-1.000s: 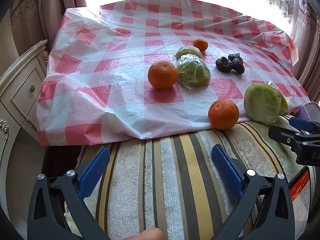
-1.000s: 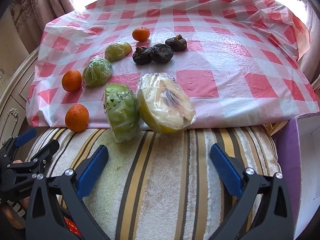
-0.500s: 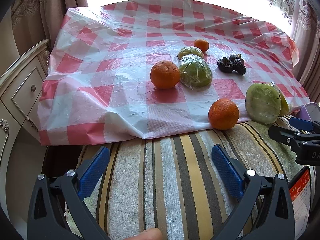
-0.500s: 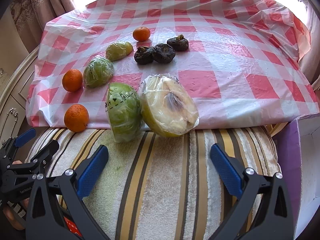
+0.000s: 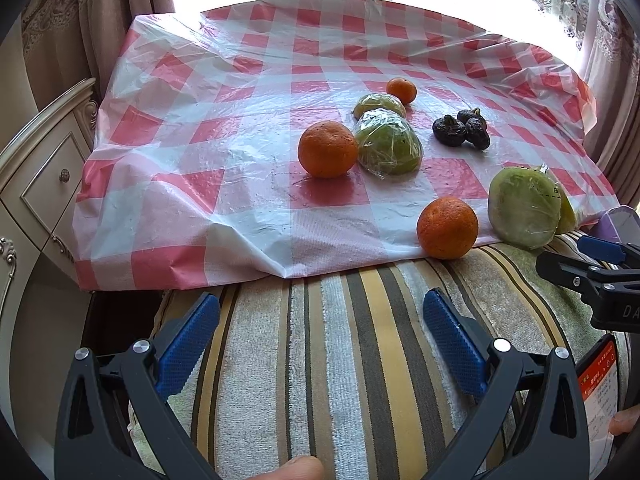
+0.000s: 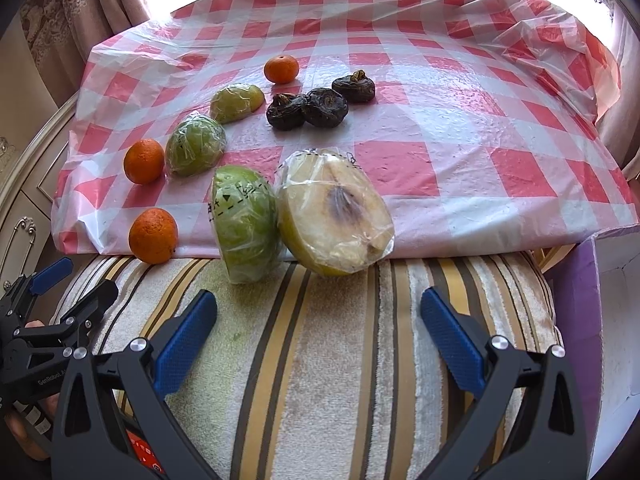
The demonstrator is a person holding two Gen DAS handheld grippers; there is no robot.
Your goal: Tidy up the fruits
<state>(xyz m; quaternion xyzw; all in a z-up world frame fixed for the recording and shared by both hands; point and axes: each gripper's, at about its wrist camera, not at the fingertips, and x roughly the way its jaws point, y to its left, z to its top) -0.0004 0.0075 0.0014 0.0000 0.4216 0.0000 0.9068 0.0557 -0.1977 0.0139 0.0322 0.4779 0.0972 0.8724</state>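
Three oranges [image 6: 153,235], wrapped green fruit halves [image 6: 246,224] and dark dried fruits [image 6: 320,106] lie scattered on a red-checked plastic sheet [image 6: 460,120], the nearest at its near edge. Nearer, above a striped towel [image 6: 328,360], the left gripper [image 5: 320,346] and right gripper [image 6: 320,342] hover with jaws spread wide, holding nothing.

On the sheet [image 6: 440,128], three dried fruits [image 6: 320,106] are sitting at centre, touching in a row. A mandarin [image 6: 281,69] is lying at their 11 o'clock, a wrapped half [image 6: 236,102] just at their 9 o'clock. At 7 o'clock from that half, another wrapped fruit [image 6: 195,145] is touching a second mandarin [image 6: 144,161] on its 9 o'clock side. At the sheet's near edge two cut halves [image 6: 332,216] are leaning together, overlapping onto the towel [image 6: 320,360]; a third mandarin [image 6: 153,235] is resting at their 9 o'clock.
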